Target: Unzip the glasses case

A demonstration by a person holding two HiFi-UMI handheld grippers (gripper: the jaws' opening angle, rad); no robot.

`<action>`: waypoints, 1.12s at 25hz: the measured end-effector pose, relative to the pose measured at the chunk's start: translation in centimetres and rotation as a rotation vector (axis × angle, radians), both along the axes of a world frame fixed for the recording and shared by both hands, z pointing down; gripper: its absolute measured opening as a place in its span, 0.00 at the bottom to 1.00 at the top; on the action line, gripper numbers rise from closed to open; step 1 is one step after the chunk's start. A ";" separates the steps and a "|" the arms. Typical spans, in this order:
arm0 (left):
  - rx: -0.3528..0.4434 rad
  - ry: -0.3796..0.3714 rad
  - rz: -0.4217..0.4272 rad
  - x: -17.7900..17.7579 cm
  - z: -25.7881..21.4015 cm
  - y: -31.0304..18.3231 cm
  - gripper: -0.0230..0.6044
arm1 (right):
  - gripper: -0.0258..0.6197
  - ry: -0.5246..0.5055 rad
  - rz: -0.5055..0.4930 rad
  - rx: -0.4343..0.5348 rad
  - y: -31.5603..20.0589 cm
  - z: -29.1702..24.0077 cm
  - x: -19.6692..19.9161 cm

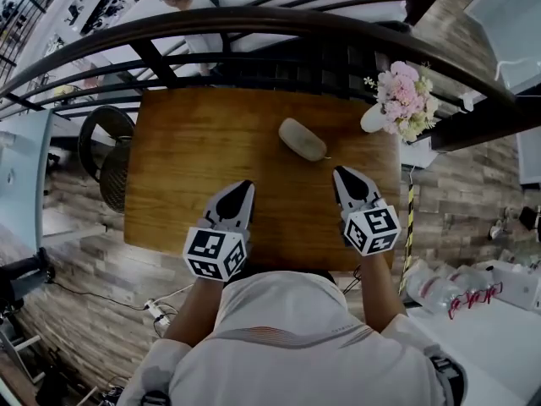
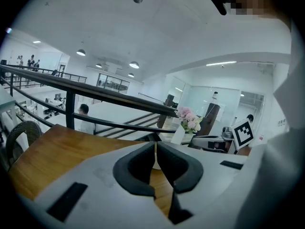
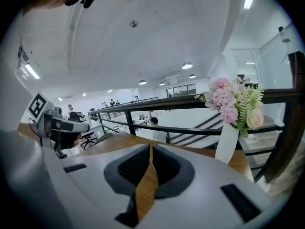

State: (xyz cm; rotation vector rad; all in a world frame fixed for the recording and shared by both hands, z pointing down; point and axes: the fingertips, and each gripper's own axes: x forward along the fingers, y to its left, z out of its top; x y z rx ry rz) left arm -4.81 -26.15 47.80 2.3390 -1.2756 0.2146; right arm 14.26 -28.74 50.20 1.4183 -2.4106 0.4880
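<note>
The grey oval glasses case (image 1: 303, 139) lies zipped on the wooden table (image 1: 203, 150), right of centre and towards the far side. My left gripper (image 1: 246, 184) hovers over the table's near half, left of and nearer than the case, its jaws shut on nothing (image 2: 156, 144). The right gripper (image 1: 340, 172) sits just nearer and to the right of the case, apart from it, with its jaws together and empty (image 3: 150, 146). Neither gripper view shows the case clearly; the jaws' own bodies hide it.
A white vase of pink flowers (image 1: 397, 100) stands at the table's far right corner, also seen as the vase (image 3: 232, 128). A dark curved railing (image 1: 254, 24) runs behind the table. A wicker chair (image 1: 106, 155) stands off the left edge.
</note>
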 end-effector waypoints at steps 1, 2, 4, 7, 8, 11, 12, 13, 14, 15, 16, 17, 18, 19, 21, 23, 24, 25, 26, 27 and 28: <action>-0.007 0.001 0.000 -0.2 0.3 -0.3 0.08 | 0.16 0.014 -0.007 -0.002 -0.5 0.2 -0.2; -0.012 0.001 0.000 -0.3 0.4 -0.6 0.08 | 0.17 0.033 -0.017 -0.006 -0.9 0.6 -0.4; -0.018 0.002 0.004 -0.5 0.7 -1.1 0.08 | 0.25 0.088 -0.046 -0.019 -1.6 1.6 -0.7; -0.027 0.000 0.007 -0.7 1.0 -1.5 0.08 | 0.41 0.171 -0.109 -0.062 -2.8 3.9 -1.1; -0.031 -0.002 0.007 -0.8 1.2 -1.6 0.08 | 0.48 0.193 -0.135 -0.083 -3.2 4.9 -1.2; -0.047 -0.007 0.005 -1.0 1.7 -1.6 0.08 | 0.62 0.279 -0.212 -0.149 -4.6 8.9 -1.6; -0.052 -0.010 0.005 -1.0 1.8 -1.5 0.08 | 0.66 0.317 -0.235 -0.167 -5.1 10.4 -1.7; -0.057 -0.013 0.006 -1.0 1.9 -1.3 0.08 | 0.69 0.352 -0.257 -0.182 -5.6 11.8 -1.8; -0.061 -0.016 0.006 -1.1 2.0 -1.2 0.08 | 0.71 0.381 -0.277 -0.195 -6.1 13.1 -1.9; -0.065 -0.019 0.007 -1.1 2.1 -1.0 0.08 | 0.74 0.402 -0.295 -0.209 -6.6 14.5 -1.9; -0.070 -0.021 0.007 -1.2 2.2 -0.8 0.08 | 0.75 0.416 -0.308 -0.225 -7.1 15.8 -1.9; -0.075 -0.024 0.008 -1.2 2.3 -0.5 0.08 | 0.76 0.427 -0.315 -0.242 -7.6 17.2 -1.9; -0.080 -0.026 0.008 -1.3 2.5 -0.3 0.08 | 0.76 0.438 -0.319 -0.263 -7.9 18.4 -1.9; -0.085 -0.028 0.008 -1.4 2.6 -0.1 0.08 | 0.78 0.450 -0.323 -0.285 -8.2 19.4 -1.9; -0.092 -0.031 0.007 -1.4 2.9 0.2 0.08 | 0.80 0.471 -0.332 -0.315 -8.5 20.8 -1.9; -0.098 -0.030 0.003 -1.5 3.0 0.4 0.08 | 0.80 0.481 -0.337 -0.326 -8.8 21.8 -1.9; -0.101 -0.029 0.001 -1.5 3.1 0.5 0.08 | 0.80 0.484 -0.336 -0.332 -9.0 22.2 -1.8; -0.105 -0.027 -0.001 -1.7 3.2 0.7 0.08 | 0.79 0.488 -0.332 -0.334 -9.1 22.5 -1.7; -0.110 -0.026 -0.003 -1.8 3.2 0.8 0.08 | 0.77 0.495 -0.326 -0.331 -9.1 22.7 -1.6; -0.113 -0.024 -0.006 -1.9 3.3 1.0 0.08 | 0.71 0.501 -0.319 -0.325 -9.2 22.8 -1.5; -0.115 -0.023 -0.009 -2.1 3.4 1.1 0.08 | 0.70 0.502 -0.313 -0.319 -9.3 22.7 -1.4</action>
